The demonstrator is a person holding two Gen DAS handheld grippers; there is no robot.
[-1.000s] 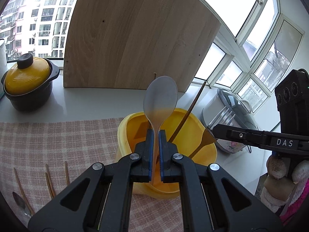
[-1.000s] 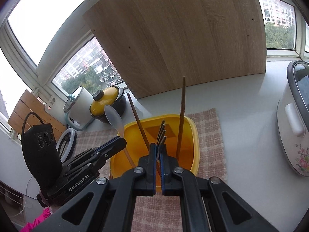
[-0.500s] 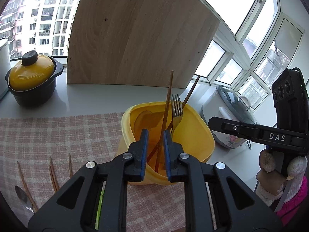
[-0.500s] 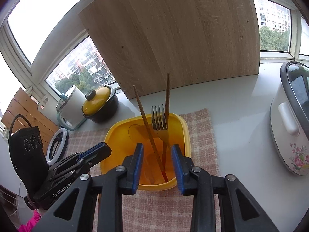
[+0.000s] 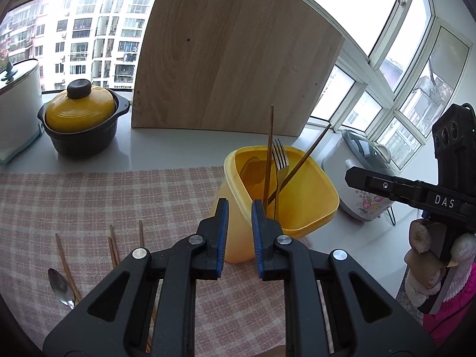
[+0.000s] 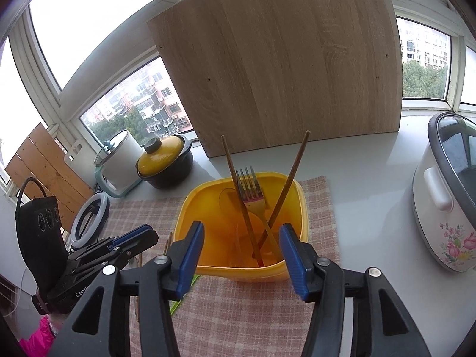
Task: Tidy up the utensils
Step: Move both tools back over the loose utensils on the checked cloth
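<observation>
A yellow plastic tub (image 5: 309, 205) (image 6: 299, 196) stands on a pink checked cloth (image 5: 104, 196). It holds a fork (image 5: 279, 157) (image 6: 250, 187), two brown chopsticks (image 6: 293, 169) and a translucent spoon (image 6: 229, 199). My left gripper (image 5: 240, 208) is open and empty, just left of the tub's near wall. My right gripper (image 6: 241, 241) is wide open and empty, just in front of the tub. Several chopsticks (image 5: 113, 247) and a metal spoon (image 5: 61, 287) lie on the cloth at the left.
A yellow-lidded black pot (image 5: 80, 119) (image 6: 166, 163) and a white kettle (image 5: 16, 110) (image 6: 119, 160) stand at the back left. A wooden board (image 5: 232, 59) (image 6: 285, 65) leans on the window. A white rice cooker (image 6: 446, 208) (image 5: 363, 160) stands right of the cloth.
Both grippers opened: the left let go of the translucent spoon, the right of the fork, both now in the tub. Both grippers drew back, the left also moving left.
</observation>
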